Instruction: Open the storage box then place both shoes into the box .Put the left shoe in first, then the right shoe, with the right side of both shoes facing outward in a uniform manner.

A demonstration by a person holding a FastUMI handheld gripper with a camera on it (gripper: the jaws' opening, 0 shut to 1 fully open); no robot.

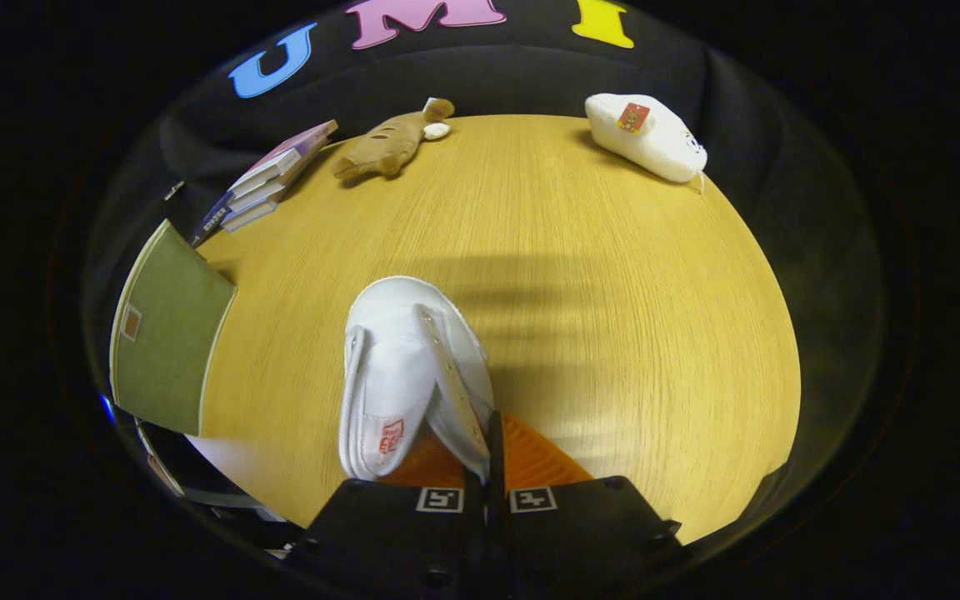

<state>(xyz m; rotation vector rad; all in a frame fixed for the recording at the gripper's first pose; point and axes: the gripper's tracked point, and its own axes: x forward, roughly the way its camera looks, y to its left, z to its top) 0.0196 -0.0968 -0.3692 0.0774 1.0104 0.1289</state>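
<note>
One shoe is in play here. Largest first: the round wooden table spreads out ahead of the fingers, and off to their left and slightly ahead sits the storage box, its green lid raised and leaning, so the opening step looks done. Beyond the fingers and to the left, a stack of books lies near the table's far rim; a brown plush toy lies further along it, and a white plush toy is far ahead to the right.

The white shoe hangs directly ahead of the gripper, toe pointing away, its tongue and eyelet strip exposed and an orange sole showing just under the fingers. The fingers are drawn almost together and pinch the shoe's thin upper edge by the eyelets.

By my judgement it is a light canvas shoe: soft and floppy in the upper, stiffer at the rubber sole, not fragile. A pinch on the collar lets it dangle and swing, so a grip nearer the heel would steady it. The tool appears held above the table, tilted downward, with the shoe seemingly lifted clear of the wood.
</note>
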